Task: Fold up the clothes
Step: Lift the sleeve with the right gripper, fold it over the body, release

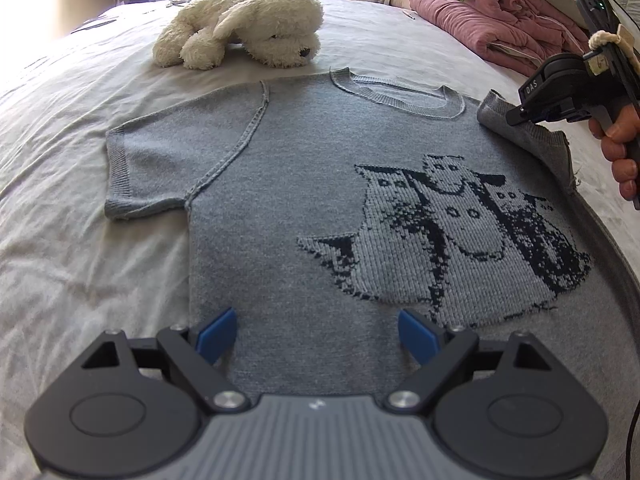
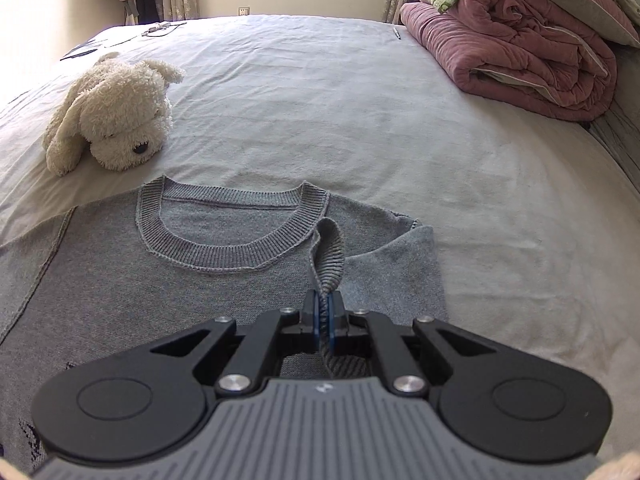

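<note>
So in the left wrist view, far left is just bare wrinkled bed sheet (image 1: 60, 184), loads of free space there. Upper left of centre sits a white plush dog (image 1: 244, 28), a little beyond the collar and not touching it. The grey knit sweater (image 1: 288, 184) lies flat across the middle, its one short sleeve (image 1: 148, 172) spread out at mid left with its cuff edge clear of everything. The cat pattern (image 1: 460, 236) is right of centre. Bottom centre, the left gripper (image 1: 316, 334) hangs over the hem area with its blue pads wide apart and nothing between them. At the upper right edge a hand (image 1: 618, 148) holds the right gripper (image 1: 516, 114), and the other sleeve is lifted and folded in toward the body.

In the right wrist view, the right gripper (image 2: 323, 316) is clamped tight on that sleeve's ribbed cuff (image 2: 330, 260), just right of the neckline (image 2: 232, 254). Open sheet beyond, folded pink quilt (image 2: 520, 44) in the upper right.
</note>
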`<state>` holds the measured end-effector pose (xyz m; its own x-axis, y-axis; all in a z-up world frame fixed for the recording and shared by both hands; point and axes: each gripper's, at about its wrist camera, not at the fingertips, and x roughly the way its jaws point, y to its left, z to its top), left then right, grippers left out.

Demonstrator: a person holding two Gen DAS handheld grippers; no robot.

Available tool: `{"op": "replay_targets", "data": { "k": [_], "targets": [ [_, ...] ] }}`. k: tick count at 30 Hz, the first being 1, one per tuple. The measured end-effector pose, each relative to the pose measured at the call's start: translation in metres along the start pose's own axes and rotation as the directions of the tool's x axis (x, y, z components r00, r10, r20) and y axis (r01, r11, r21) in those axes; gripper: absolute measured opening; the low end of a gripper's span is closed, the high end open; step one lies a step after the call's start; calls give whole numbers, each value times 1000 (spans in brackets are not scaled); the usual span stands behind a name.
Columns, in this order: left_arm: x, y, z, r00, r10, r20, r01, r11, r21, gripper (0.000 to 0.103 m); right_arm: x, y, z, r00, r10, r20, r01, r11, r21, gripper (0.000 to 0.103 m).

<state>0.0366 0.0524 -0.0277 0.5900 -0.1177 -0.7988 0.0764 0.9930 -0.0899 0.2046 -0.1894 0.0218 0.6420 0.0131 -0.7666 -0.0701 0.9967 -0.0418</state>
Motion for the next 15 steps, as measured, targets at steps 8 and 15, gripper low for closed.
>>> {"op": "replay_targets", "data": {
  "k": [8,15],
  "targets": [
    [0,0,0,1000,0,-2,0,1000,-2,89,18,-3,-3,988,124,-89,-109,982,155,12],
    [-1,0,1,1000,-6,-5,6,1000,-10,89,-9,-19,-4,974,218,-60,-203,960,195,36]
  ]
}}
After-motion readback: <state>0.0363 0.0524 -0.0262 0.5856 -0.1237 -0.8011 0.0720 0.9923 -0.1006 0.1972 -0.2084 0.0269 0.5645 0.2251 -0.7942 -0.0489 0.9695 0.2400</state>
